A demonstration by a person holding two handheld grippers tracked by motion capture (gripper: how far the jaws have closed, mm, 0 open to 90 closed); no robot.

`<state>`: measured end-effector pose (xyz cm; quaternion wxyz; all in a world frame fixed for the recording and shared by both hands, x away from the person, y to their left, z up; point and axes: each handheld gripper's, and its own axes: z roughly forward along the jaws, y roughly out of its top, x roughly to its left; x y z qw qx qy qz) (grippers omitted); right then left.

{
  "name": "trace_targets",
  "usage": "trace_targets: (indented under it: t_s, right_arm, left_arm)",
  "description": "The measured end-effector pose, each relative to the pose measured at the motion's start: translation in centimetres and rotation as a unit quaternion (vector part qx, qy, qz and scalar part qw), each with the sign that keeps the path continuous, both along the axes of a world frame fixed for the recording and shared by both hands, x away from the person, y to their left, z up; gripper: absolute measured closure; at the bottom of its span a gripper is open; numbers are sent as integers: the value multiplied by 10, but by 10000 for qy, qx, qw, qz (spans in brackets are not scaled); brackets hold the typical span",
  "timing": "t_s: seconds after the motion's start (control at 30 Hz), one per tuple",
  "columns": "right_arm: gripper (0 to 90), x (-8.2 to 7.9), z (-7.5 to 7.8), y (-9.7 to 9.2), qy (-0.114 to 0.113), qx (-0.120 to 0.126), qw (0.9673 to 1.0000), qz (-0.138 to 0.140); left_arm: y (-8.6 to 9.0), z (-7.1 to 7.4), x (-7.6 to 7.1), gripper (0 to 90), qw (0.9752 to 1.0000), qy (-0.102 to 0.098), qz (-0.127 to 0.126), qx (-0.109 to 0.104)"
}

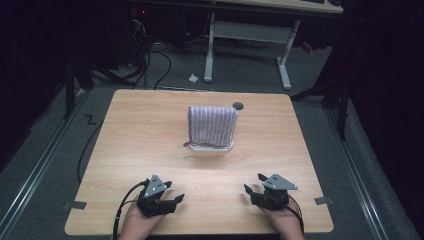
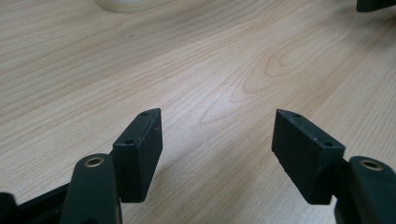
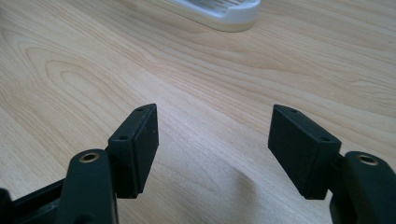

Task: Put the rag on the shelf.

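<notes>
A lilac knitted cloth (image 1: 212,125) hangs upright over a white stand (image 1: 224,148) in the middle of the wooden table (image 1: 135,130). My left gripper (image 1: 175,191) rests near the front edge at the left, open, jaws pointing toward the table's middle. At the front right my right gripper (image 1: 253,182) is open too, with nothing between its jaws. In the left gripper view the left gripper (image 2: 217,121) frames bare wood, with the stand's white base (image 2: 121,4) at the top edge. The right gripper (image 3: 212,114) likewise spans bare wood, the white base (image 3: 224,11) beyond it.
A small dark round hole (image 1: 238,105) sits in the tabletop just behind the cloth. A white-legged desk (image 1: 250,35) and black cables (image 1: 150,60) lie on the floor past the far edge. The other gripper (image 2: 373,4) shows at the top right of the left gripper view.
</notes>
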<state>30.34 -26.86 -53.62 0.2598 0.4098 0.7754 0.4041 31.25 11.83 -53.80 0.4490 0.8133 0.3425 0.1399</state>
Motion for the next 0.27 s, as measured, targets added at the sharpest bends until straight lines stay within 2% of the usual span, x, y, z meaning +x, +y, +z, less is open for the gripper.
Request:
trace_targets:
  t_s: [0.27]
  right_arm:
    - [348, 0, 1, -7, -18, 198, 9998, -39]
  left_arm:
    - [3, 2, 0, 337, 10000, -23, 62, -62]
